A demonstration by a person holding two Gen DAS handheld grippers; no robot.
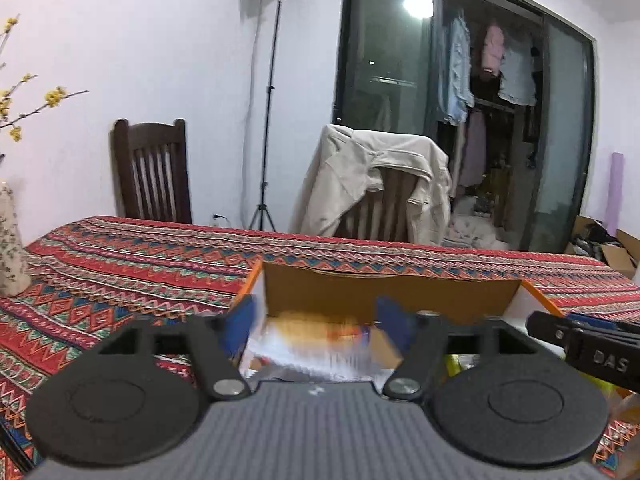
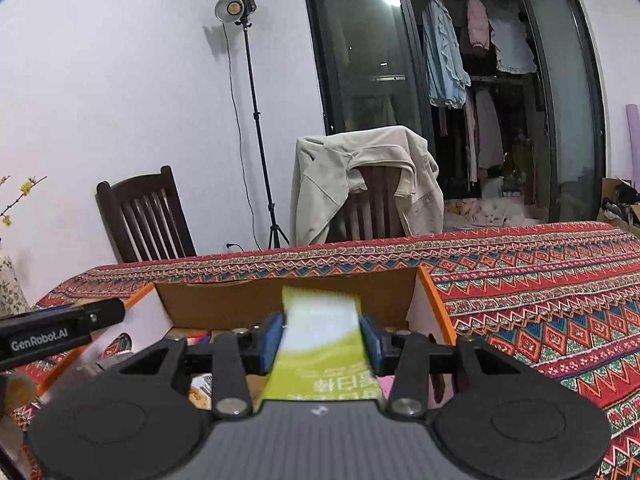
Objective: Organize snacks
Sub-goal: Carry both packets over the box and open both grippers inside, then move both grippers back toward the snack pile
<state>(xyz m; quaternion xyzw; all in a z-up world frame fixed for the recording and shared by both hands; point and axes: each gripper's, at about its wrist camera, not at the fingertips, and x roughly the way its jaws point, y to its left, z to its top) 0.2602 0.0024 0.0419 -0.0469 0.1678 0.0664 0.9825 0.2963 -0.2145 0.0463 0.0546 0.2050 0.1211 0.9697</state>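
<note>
While both grippers hang over the open cardboard box (image 2: 288,300), each one shows a different state. The left gripper (image 1: 316,320) has its blue pads (image 1: 240,326) wide apart, and nothing is pressed between them; below the gap I see a blurred white and orange snack packet (image 1: 316,340) that lies inside the box. The right gripper (image 2: 324,338) has a green and white snack packet (image 2: 320,344) between its blue pads (image 2: 272,340). The pads stand right at the two edges of this packet, but the picture is blurred there, so I cannot tell if they press on it or stand just free of it. The packet points forward over the inside of the box, with printed characters on its near part.

The box has orange outer edges and stands on a table with a red patterned cloth (image 2: 540,300). More snacks lie in the box, too small and hidden to name. Behind the table stand two dark wooden chairs; one chair (image 2: 144,220) is bare, the other carries a beige jacket (image 2: 360,176). A lamp on a tall stand (image 2: 236,10) shines beside the white wall.
</note>
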